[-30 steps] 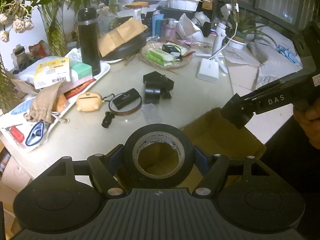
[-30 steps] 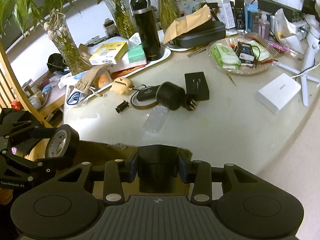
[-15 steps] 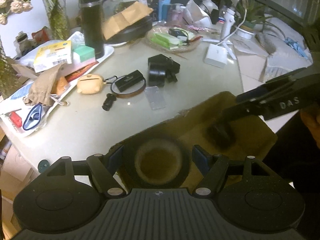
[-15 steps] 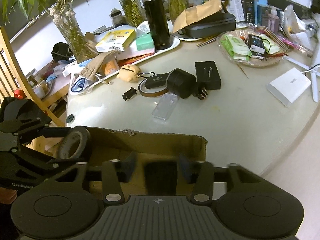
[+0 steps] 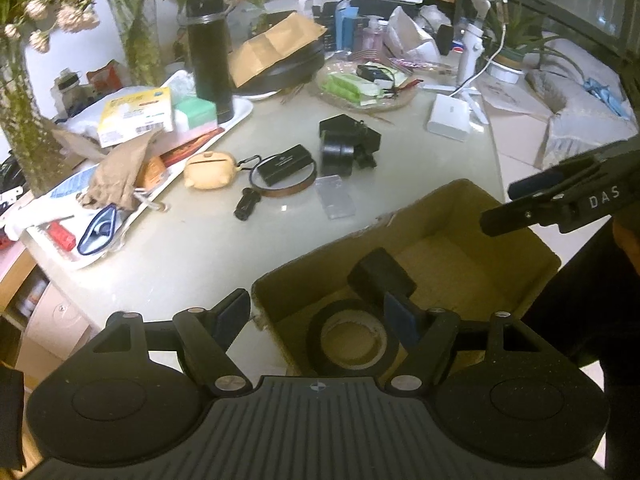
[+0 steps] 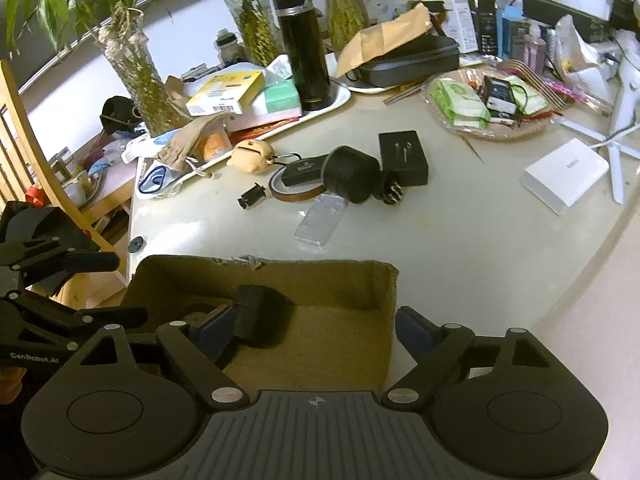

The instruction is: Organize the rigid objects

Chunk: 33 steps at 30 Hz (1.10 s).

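A brown cardboard box [image 5: 532, 248] [image 6: 384, 280] stands at the near edge of the table. Inside it lie a black tape roll [image 5: 352, 338] and a black block [image 5: 382, 276] [image 6: 258, 316]. My left gripper [image 5: 316, 316] is open above the box's near corner, over the roll. My right gripper [image 6: 304, 328] is open and empty over the box; it shows in the left wrist view [image 5: 516, 204] at the right. On the table remain a black cylinder [image 6: 350, 174], a black adapter box [image 6: 404, 156], a brown tape ring [image 6: 298, 192] around a black case, a clear case [image 6: 320, 220] and a small black part [image 6: 252, 200].
A white tray [image 6: 340, 100] with boxes, a pouch and a black flask [image 6: 304, 40] stands at the back left. A yellow pig-shaped case [image 6: 250, 156], a basket of packets [image 6: 488, 100] and a white box [image 6: 564, 176] lie around. A wooden chair [image 6: 24, 128] is at left.
Both grippers opened. The tape roll dropped from my left gripper into the box, and the black block dropped from my right gripper into the box.
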Each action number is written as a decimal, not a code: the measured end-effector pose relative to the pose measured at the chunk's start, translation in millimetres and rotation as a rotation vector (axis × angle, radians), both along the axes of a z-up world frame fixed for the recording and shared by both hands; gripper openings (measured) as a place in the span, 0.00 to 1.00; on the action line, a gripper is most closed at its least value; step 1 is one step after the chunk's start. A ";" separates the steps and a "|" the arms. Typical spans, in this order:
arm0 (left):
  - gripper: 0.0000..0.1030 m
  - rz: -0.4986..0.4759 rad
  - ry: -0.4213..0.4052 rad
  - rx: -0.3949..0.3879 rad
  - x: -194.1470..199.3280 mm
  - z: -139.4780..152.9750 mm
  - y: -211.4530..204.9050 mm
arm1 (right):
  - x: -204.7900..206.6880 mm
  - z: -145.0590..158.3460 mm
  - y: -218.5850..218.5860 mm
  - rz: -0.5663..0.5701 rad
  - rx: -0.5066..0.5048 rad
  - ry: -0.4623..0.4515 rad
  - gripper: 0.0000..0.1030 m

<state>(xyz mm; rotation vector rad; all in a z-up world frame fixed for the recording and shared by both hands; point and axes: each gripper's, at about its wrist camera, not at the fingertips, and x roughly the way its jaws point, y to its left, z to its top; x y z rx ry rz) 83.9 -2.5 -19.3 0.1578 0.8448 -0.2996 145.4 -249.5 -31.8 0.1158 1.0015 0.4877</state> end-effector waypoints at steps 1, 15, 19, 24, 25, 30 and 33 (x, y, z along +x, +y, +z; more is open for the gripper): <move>0.71 0.004 0.000 -0.001 -1.0 0.4 1.6 | -0.5 -2.3 -1.1 -0.004 0.002 0.009 0.86; 0.71 0.053 -0.012 -0.011 -4.4 5.6 15.0 | -15.3 -13.0 20.6 0.055 -0.026 0.061 0.87; 0.71 0.058 -0.015 -0.012 -3.5 5.9 16.0 | -18.5 -12.1 23.7 0.064 -0.018 0.067 0.87; 0.71 0.057 -0.018 -0.013 -2.3 5.8 16.3 | -21.6 -11.2 28.5 0.082 -0.031 0.060 0.87; 0.71 0.057 -0.019 -0.013 -1.8 6.0 16.5 | -21.2 -11.1 27.7 0.079 -0.038 0.055 0.87; 0.71 0.065 -0.037 -0.015 0.0 8.6 18.3 | -17.3 -7.8 18.6 0.034 -0.027 0.035 0.86; 0.71 0.070 -0.049 -0.022 3.3 10.2 19.1 | -13.5 -2.0 17.8 0.021 -0.046 0.001 0.87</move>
